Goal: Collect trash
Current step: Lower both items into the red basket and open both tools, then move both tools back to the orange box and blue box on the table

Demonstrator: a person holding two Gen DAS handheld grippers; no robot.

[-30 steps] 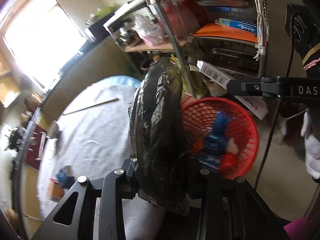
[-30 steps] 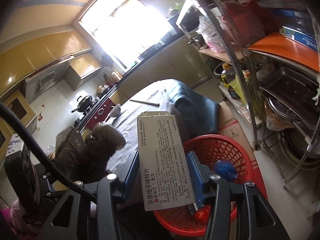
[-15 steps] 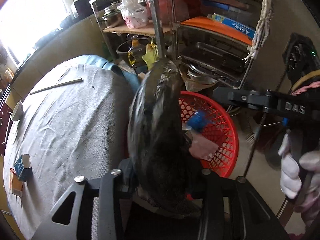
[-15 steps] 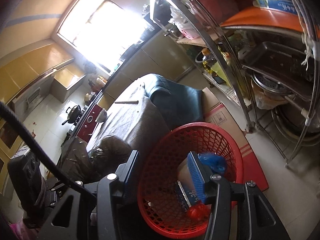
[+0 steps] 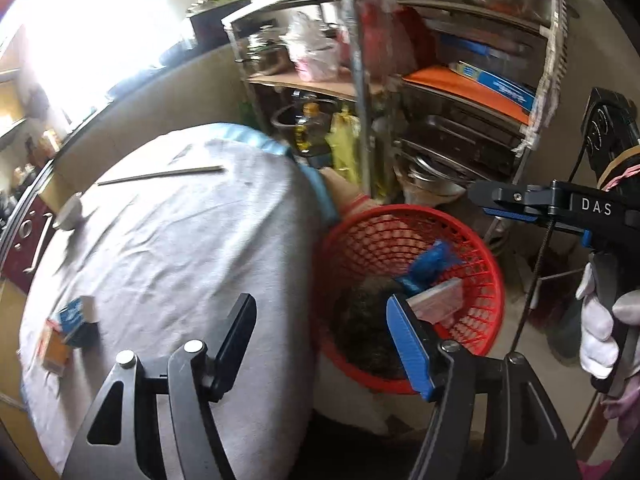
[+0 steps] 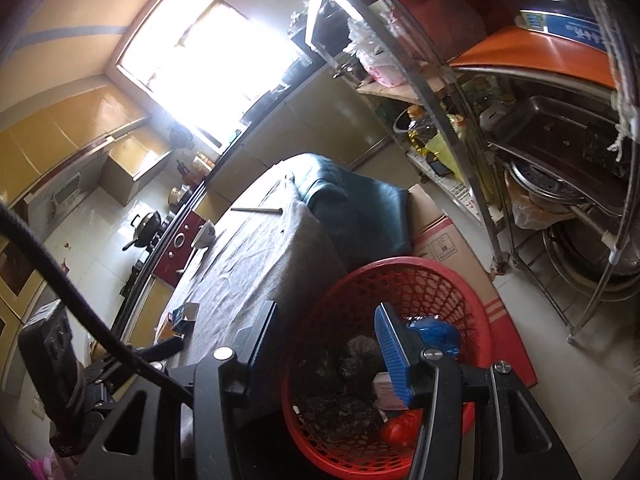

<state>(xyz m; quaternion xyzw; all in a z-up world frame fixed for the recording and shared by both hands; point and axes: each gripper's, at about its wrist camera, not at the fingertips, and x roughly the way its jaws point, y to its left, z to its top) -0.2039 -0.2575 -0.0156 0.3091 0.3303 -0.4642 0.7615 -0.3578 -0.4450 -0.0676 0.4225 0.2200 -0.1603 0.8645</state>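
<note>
A red mesh basket point(image 5: 472, 240) stands on the floor beside the cloth-covered table point(image 5: 180, 248); it also shows in the right wrist view point(image 6: 404, 268). In it lie a black plastic bag point(image 5: 368, 320), a blue wrapper point(image 5: 430, 260) and a white box point(image 5: 436, 304). My left gripper point(image 5: 320, 332) is open and empty above the basket's near edge. My right gripper point(image 6: 324, 340) is open and empty over the basket, where the black bag point(image 6: 340, 404), the blue wrapper point(image 6: 432, 330) and a red item point(image 6: 400, 428) show. From the left wrist view the right gripper's fingers point(image 5: 520, 204) hover right of the basket.
Small blue and orange boxes point(image 5: 68, 328) lie at the table's near left edge, a white cup point(image 5: 70, 216) and a thin stick point(image 5: 160, 176) farther back. A metal shelf rack point(image 5: 460, 112) with pans and bottles stands behind the basket. A cardboard box point(image 6: 444, 240) sits by it.
My left gripper has opened and the black bag has dropped into the basket. My right gripper let go of the white box a moment earlier; it lies in the basket now.
</note>
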